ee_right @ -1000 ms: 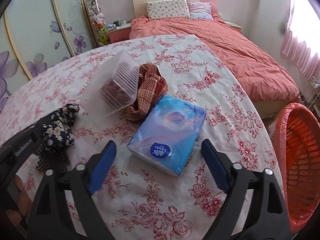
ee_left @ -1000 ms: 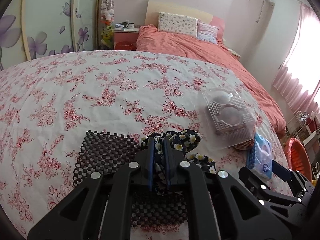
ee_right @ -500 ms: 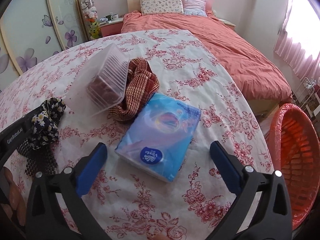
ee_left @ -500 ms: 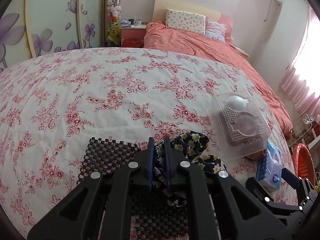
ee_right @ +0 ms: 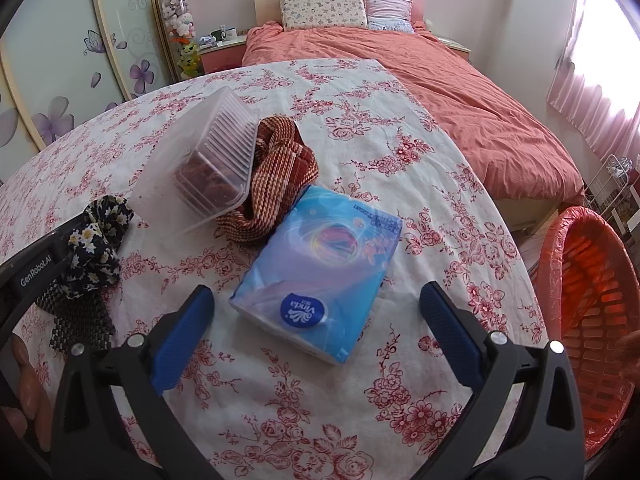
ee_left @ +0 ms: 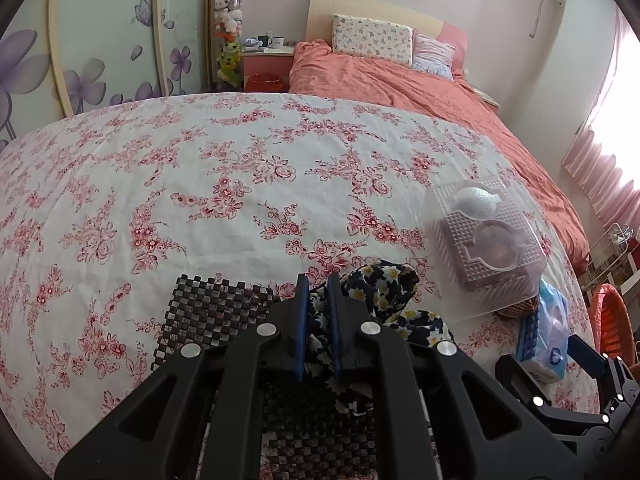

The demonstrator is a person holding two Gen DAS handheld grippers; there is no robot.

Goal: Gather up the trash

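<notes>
My left gripper [ee_left: 318, 284] is shut on a dark floral cloth [ee_left: 384, 292], pinched between its blue pads just above a black checkered mat [ee_left: 216, 312]. The same cloth [ee_right: 98, 248] shows at the left of the right wrist view, held in the left gripper's finger. My right gripper [ee_right: 316, 292] stands wide open, its fingers on either side of the near end of a blue tissue pack [ee_right: 320, 268] without touching it. A clear plastic container [ee_right: 200, 172] leans on a red striped cloth [ee_right: 276, 184] behind the pack.
An orange basket [ee_right: 592, 320] stands beside the table's right edge. The floral tablecloth [ee_left: 180, 184] spreads out bare to the left and far side. A bed with a coral cover [ee_right: 460, 88] lies beyond the table.
My right gripper's fingers have spread wider around the tissue pack. The left gripper has kept its hold on the floral cloth and shifted slightly.
</notes>
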